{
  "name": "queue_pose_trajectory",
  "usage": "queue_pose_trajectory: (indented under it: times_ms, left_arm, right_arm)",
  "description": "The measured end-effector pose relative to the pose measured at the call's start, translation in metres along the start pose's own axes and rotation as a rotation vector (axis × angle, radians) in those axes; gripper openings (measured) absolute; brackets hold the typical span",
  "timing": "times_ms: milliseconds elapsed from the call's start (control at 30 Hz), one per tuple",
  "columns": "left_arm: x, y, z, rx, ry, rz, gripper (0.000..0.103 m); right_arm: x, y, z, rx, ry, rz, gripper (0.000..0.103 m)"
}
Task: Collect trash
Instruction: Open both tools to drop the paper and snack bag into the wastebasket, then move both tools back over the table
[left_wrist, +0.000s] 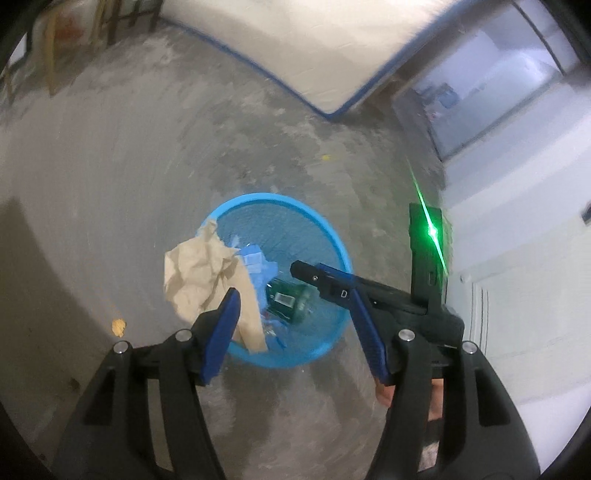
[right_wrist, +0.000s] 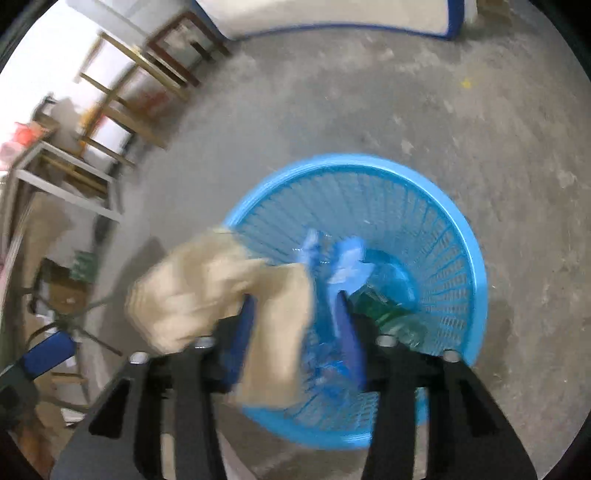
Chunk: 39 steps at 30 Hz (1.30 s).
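Here, in the left wrist view, the left gripper (left_wrist: 295, 295) hangs above the blue basket (left_wrist: 332, 236) with its jaws spread and nothing pressed between them. The crumpled brown paper (left_wrist: 201, 273) sits over the basket's near-left rim, half inside and half hanging outside, just ahead of the left fingertip. Inside the basket lie blue scraps (left_wrist: 255, 260) and a green packet (left_wrist: 286, 299). The right gripper (left_wrist: 317, 277) reaches in over the basket's right side. On the floor, left of the basket and apart from it, lies a small tan scrap (left_wrist: 118, 327).

In the right wrist view, blurred by motion, the right gripper (right_wrist: 295, 332) has the paper (right_wrist: 207, 295) between its parted jaws; they seem to be loose on it rather than pinching, though the blur leaves this unsure.

The risk is plain: so much of the paper overhangs the rim (right_wrist: 236, 218) that it could tip outward and land on the floor beside the basket. A passing finger could also catch a fold and drag it out.
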<state>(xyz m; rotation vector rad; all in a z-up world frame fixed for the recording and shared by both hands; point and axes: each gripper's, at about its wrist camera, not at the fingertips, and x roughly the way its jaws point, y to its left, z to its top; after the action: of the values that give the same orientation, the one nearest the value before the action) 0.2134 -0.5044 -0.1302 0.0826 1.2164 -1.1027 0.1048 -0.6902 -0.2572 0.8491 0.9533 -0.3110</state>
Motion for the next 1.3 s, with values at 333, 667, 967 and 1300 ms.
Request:
queue_pose_trajectory:
  times_ms: [333,667,967,1300]
  left_arm:
    - [-0.128,-0.050,-0.074,0.215,-0.042,-0.047,0.072]
    - [-0.270,-0.005,-0.171,0.123,-0.201,0.095,0.079]
    - [-0.325,0.029,-0.218,-0.007,-0.341,0.154,0.082]
    - [-0.344,0.051,-0.239,0.004,-0.411,0.087,0.083]
  right_arm:
    - [0.088,0.000,-0.015,0.096,0.264,0.124,0.008]
    - [0.179,-0.017,0.005,0.112,0.428,-0.171,0.007]
    - [0.182,-0.005,0.013,0.072,0.449,-0.337,0.011]
    - [0.007,0.043,0.018,0.008,0.184,-0.345,0.047]
